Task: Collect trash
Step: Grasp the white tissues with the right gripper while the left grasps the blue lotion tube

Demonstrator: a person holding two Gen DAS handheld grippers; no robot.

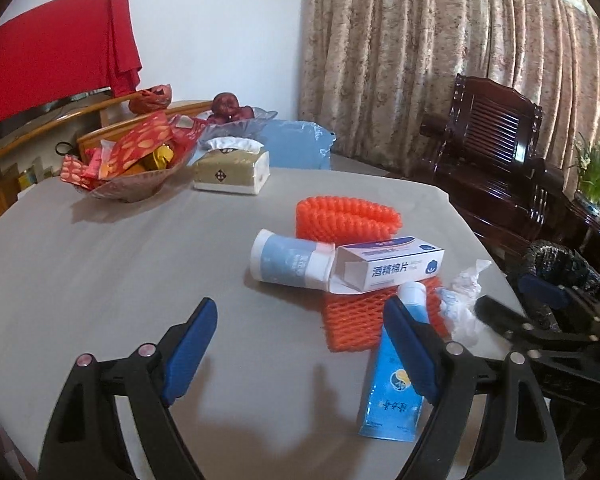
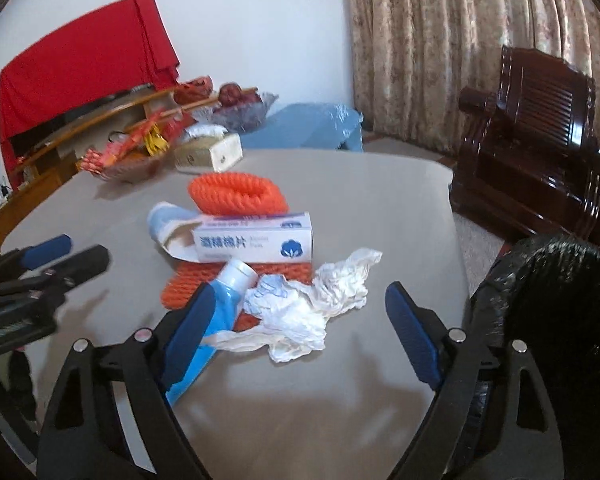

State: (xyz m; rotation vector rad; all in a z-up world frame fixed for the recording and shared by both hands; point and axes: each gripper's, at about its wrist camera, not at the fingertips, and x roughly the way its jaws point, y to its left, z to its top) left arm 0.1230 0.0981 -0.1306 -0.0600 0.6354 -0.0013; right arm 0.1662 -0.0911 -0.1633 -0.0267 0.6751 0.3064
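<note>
Both tools wide open, nothing held. Left tool (image 1: 300, 344) hovers over bare grey counter (image 1: 100, 272); its right pad sits in front of the blue tube (image 1: 392, 396), no contact I can confirm. Right tool (image 2: 300, 332) frames the crumpled white tissue (image 2: 300, 312); pads stand clear of it on both sides, left pad overlapping the blue tube in view.

Trash is clustered mid-counter, near the right edge. Blue tube lies flat, white cap pointing away, cap end resting on a flat orange foam net (image 1: 352, 316). Tissue just right of the tube, touching it. Behind them: white alcohol-pad box (image 1: 388, 266), flap open, lying on the foam net; a white-and-blue cylindrical container (image 1: 288, 258) on its side against the box's open end. Second orange foam net (image 1: 348, 216), rolled, just behind the box.

Black-bagged trash bin (image 2: 552, 304) off the counter's right edge.

Far end of counter: tissue pack (image 1: 232, 170), basket of red snack packets (image 1: 128, 164). Beyond: dark wooden chair (image 1: 496, 148), patterned curtain (image 1: 440, 40).
</note>
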